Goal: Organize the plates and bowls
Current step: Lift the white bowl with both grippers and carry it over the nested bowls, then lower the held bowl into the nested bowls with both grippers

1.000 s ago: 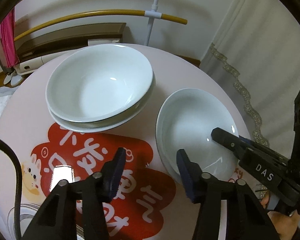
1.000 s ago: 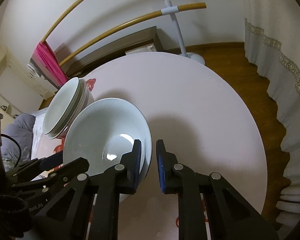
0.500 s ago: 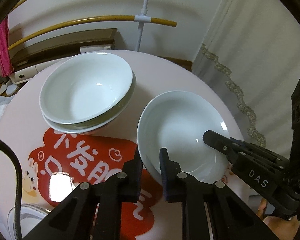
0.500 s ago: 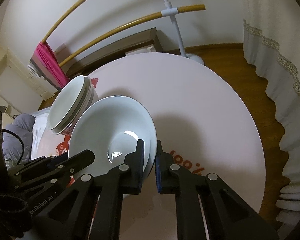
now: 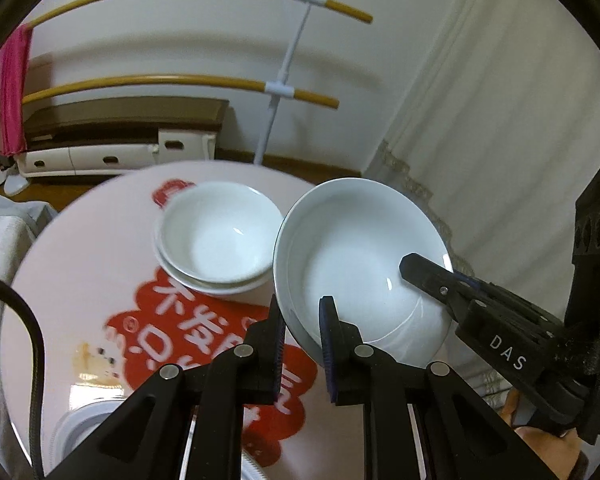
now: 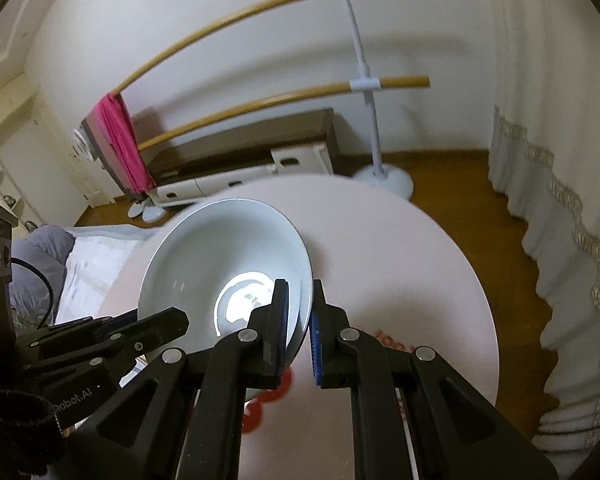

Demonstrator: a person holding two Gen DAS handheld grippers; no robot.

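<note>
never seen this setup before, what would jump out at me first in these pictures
A white bowl held off the round table, its rim pinched on opposite sides by the left gripper and the right gripper. Behind it on the table sits a stack of white bowls, above a big red graphic.

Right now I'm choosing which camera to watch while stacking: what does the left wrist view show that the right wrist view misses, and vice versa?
Only the left wrist view shows the stacked bowls on the table's red decal, and a patterned plate rim near the bottom edge.

Only the right wrist view shows the wood floor and the rack's round base.

Both show the white bowl with its rim pinched on opposite sides by the left claw and the right claw.
</note>
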